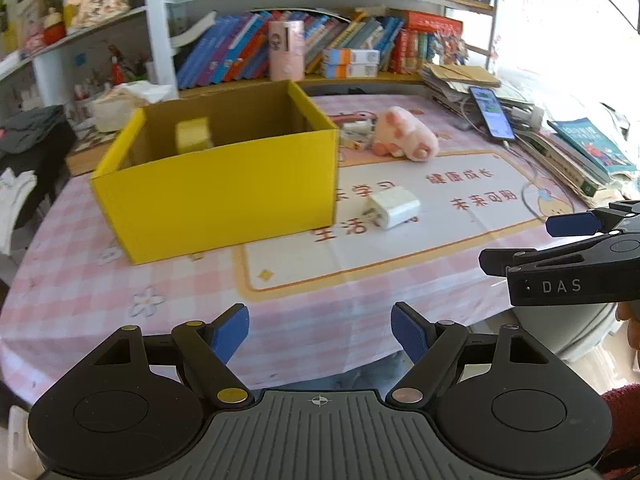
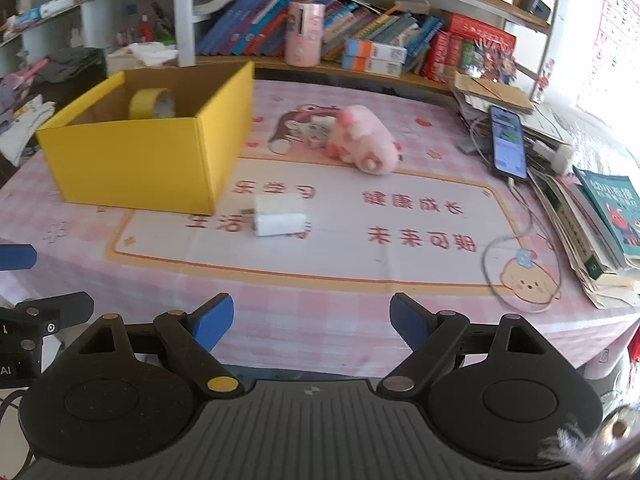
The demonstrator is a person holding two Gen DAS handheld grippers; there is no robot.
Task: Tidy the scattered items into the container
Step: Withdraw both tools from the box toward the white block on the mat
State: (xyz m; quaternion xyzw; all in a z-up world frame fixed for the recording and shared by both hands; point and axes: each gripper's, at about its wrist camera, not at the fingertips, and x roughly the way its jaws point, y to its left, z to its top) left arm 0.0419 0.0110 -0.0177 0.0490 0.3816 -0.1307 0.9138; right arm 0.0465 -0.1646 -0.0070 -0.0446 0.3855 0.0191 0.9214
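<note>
While both tools hover over the near edge of the tabletop, which wears a pink checked cloth, each is spread wide with nothing between its blue pads: the left hand-held gripper and the right hand-held gripper. A small white plastic charger block lies on its side just right of the open yellow cardboard box, near its front corner. It looks light, rigid and smooth, so its flat sides seem the best place to pinch. Farther back lies a soft pink plush pig, likely squashy and forgiving, touching a small white toy. A roll of yellow tape already sits inside the box.
</note>
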